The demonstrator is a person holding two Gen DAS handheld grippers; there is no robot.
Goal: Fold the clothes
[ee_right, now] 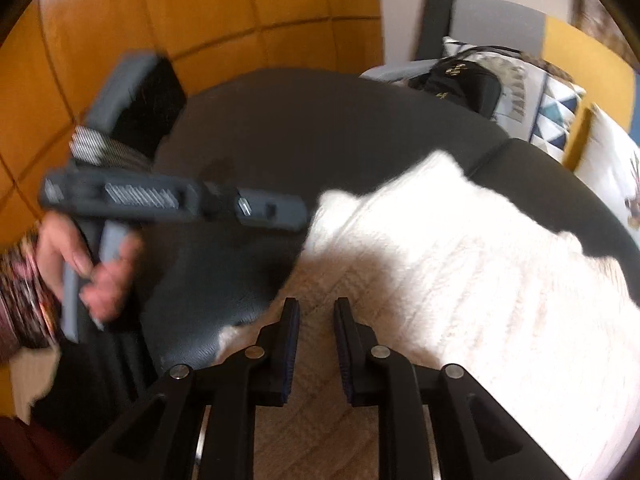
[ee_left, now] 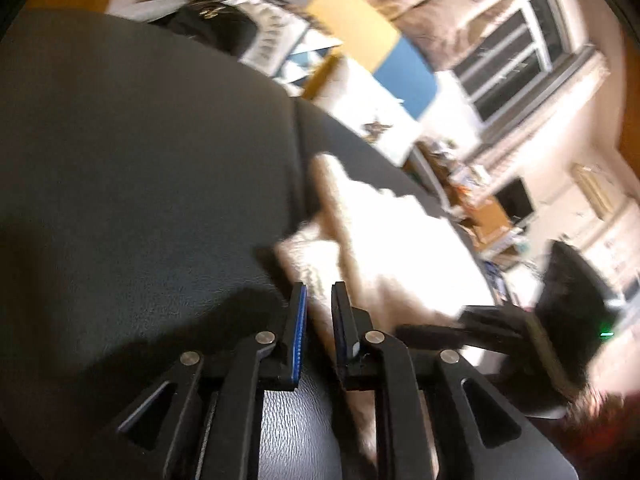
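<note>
- Currently, item one, left gripper (ee_right: 280, 212): your left hand (ee_right: 96, 268) holds it above the left part of the dark sofa seat (ee_right: 320, 128), nose aimed toward the white knitted garment (ee_right: 460, 280). In the left wrist view its tongs (ee_left: 319, 300) stand slightly apart with nothing clamped; the garment's edge shows in the gap beyond them.
- Item two, the garment: it lies flat across the right part of the seat, reaching toward the seat's front edge, with one corner near the seam between the cushions.
- Item three, right gripper (ee_right: 316, 316): tilted steeply down over the garment's near left edge, tongs narrowly apart, holding nothing.
- Risk, left side: both views are blurred, so you are likely moving quickly; closing now could miss the edge or pinch only one loose layer.
- Risk, middle: the knit looks soft and slack, so an uneven lift by the two grippers would probably skew the fold.
- Risk, right side: the narrow gap may ride over the thick fabric instead of around it.
</note>
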